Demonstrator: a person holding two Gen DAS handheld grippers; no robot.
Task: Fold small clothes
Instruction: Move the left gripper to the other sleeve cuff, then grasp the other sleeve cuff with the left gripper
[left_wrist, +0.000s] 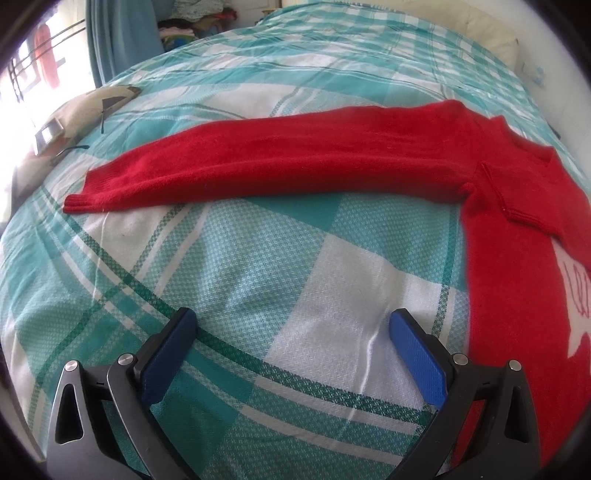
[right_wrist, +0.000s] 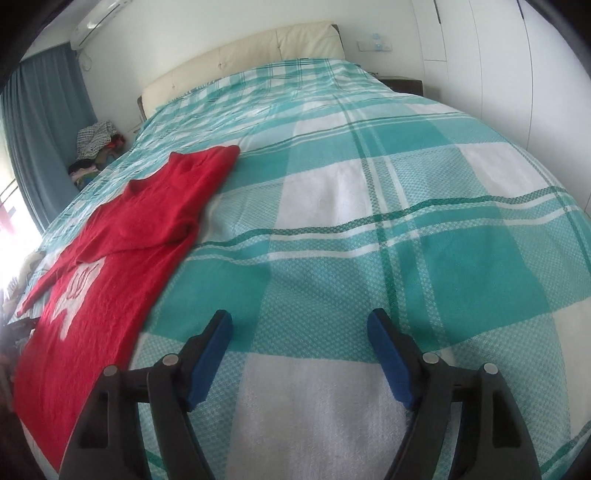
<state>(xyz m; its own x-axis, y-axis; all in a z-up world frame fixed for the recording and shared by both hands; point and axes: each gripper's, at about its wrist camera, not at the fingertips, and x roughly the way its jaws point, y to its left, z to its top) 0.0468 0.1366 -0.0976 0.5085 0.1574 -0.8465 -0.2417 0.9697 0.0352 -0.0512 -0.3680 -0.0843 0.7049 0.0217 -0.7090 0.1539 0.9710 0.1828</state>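
Lying flat on bedspread (right_wrist: 369, 192), red sweater (right_wrist: 122, 236), neck toward headboard (right_wrist: 258, 48), sleeve (left_wrist: 258, 162) stretched sideways

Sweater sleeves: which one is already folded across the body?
The right-side sleeve lies across the red sweater; the other sleeve stretches straight out over the bedspread.

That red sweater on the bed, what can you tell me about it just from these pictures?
The red sweater looks like a soft, fuzzy knit with ribbed cuffs and a white design on its chest. It lies flat on the teal-and-white checked bedspread. One sleeve stretches straight out to the side; the other sleeve is folded across the body. Neither the left hand-held gripper nor the right hand-held gripper touches it; both are open.
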